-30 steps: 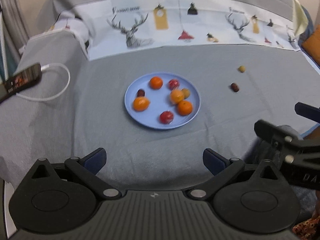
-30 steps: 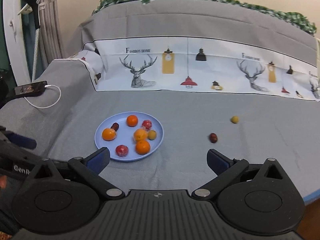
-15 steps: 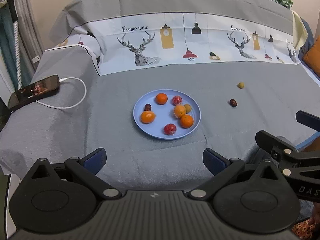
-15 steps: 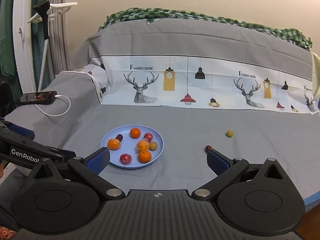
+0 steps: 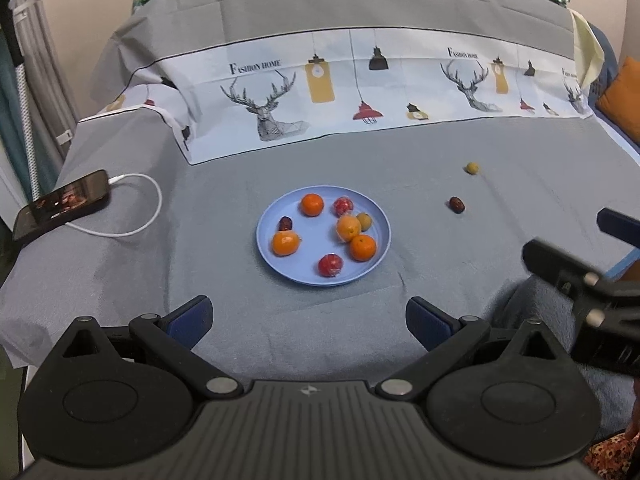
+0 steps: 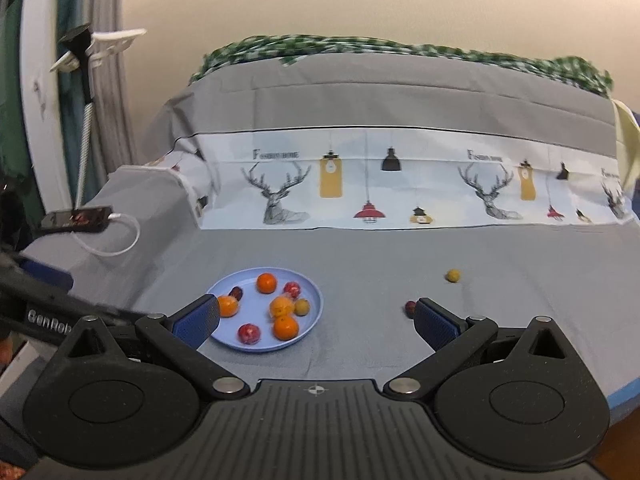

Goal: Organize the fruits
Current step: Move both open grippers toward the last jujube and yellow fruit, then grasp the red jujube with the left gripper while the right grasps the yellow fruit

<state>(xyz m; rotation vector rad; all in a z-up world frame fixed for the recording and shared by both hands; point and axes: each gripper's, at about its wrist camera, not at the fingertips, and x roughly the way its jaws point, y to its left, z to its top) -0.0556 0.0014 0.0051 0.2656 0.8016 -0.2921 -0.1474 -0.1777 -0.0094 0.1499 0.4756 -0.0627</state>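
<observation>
Open grey cloth (image 5: 224, 184) lies between my tongs and the blue plate (image 5: 280, 268); nothing stands there | plate crowded with fruit, narrow gaps only | dark date (image 5: 456, 205) and yellow fruit (image 5: 472, 168) lie apart on bare cloth, right | phone (image 5: 60, 204) and cable (image 5: 148, 208) block far left

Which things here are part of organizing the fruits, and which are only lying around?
Part of the job:
- blue plate with fruits
- yellow fruit on the cloth
- dark red fruit on the cloth

Only lying around:
- phone
- white cable
- orange cushion
</observation>
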